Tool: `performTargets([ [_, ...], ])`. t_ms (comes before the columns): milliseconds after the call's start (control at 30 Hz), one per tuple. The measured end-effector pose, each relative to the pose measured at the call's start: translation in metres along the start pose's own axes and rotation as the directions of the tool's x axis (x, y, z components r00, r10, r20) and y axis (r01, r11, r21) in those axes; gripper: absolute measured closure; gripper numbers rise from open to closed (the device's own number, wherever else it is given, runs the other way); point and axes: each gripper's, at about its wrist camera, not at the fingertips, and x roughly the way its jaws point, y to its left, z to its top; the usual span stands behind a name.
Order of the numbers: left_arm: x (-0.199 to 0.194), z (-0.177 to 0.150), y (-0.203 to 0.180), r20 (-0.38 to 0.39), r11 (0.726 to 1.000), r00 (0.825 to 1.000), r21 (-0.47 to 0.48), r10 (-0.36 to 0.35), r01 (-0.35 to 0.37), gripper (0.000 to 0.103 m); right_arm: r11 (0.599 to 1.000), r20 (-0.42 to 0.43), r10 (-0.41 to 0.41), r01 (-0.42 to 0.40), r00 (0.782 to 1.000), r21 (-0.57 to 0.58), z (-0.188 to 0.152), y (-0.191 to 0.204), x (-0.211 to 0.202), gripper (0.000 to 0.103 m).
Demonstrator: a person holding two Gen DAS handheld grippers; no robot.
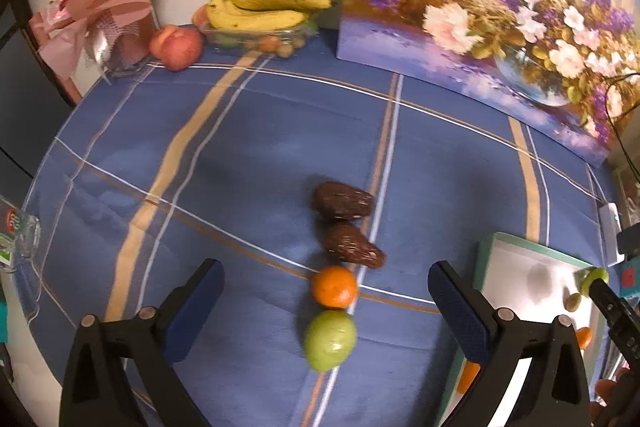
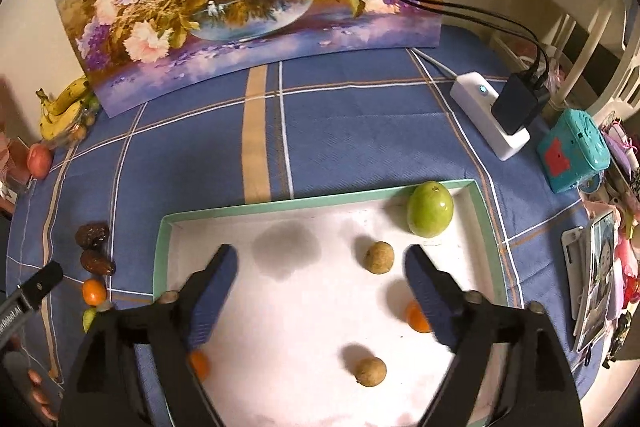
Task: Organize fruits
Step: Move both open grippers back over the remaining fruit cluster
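In the left wrist view, two dark brown dates (image 1: 342,201) (image 1: 352,243), an orange mandarin (image 1: 334,287) and a green fruit (image 1: 330,339) lie in a row on the blue cloth. My left gripper (image 1: 326,299) is open and empty around the row's near end. In the right wrist view, my right gripper (image 2: 320,273) is open and empty above a white tray with a green rim (image 2: 320,201). The tray holds a green fruit (image 2: 430,209), two small brown fruits (image 2: 378,257) (image 2: 370,371) and two mandarins (image 2: 416,317) (image 2: 199,365).
A glass dish with bananas (image 1: 264,11) and a peach (image 1: 176,47) stand at the far edge beside a pink gift box (image 1: 104,19). A flower painting (image 1: 500,11) leans on the wall. A power strip (image 2: 490,115), a teal box (image 2: 574,151) and a phone (image 2: 596,279) lie right of the tray.
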Motion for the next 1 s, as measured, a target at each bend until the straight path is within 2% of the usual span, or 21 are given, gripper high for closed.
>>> performTargets([
  [533,-0.006,-0.016,0.037,-0.011,1.0,1.0,0.007,-0.02,0.02,0.0,0.999,0.122,0.029,-0.024,0.992,-0.042,-0.021,0.032,-0.026,0.006],
  [667,-0.001,-0.024,0.04,-0.034,0.999,0.998,-0.008,-0.044,0.044,0.0,0.998,0.093,0.066,-0.064,0.993,-0.027,-0.033,0.037,-0.026,0.006],
  [833,0.003,-0.031,0.043,-0.047,0.997,0.996,-0.041,-0.071,0.069,0.0,0.998,0.051,0.056,-0.054,0.997,-0.044,-0.051,0.051,-0.023,0.006],
  [1000,0.005,-0.033,0.047,-0.044,0.991,0.993,-0.082,-0.107,0.104,0.0,0.996,0.008,0.08,-0.079,0.997,-0.044,-0.066,0.057,-0.022,0.006],
])
